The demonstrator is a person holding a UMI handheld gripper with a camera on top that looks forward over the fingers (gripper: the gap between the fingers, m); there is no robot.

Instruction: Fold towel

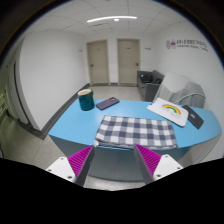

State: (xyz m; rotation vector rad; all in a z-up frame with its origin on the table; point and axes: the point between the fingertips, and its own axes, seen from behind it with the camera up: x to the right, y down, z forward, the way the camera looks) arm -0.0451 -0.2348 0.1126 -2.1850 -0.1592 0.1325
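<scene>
A black-and-white checked towel (pixel 133 130) lies flat on the light blue table (pixel 75 125), near its front edge. My gripper (pixel 112 160) is in front of the table edge, lower than the towel and just short of it. Its fingers (pixel 76 162) are spread wide apart with nothing between them but grey floor. The magenta pads (pixel 152 160) face each other across the gap.
On the table stand a dark green cup (pixel 86 99), a dark phone (pixel 107 103), a white sheet with a rainbow drawing (pixel 168 112) and a dark flat thing (pixel 195 119). A grey chair (pixel 180 92) and a bin (pixel 150 84) stand beyond. Two doors (pixel 112 60) are at the back.
</scene>
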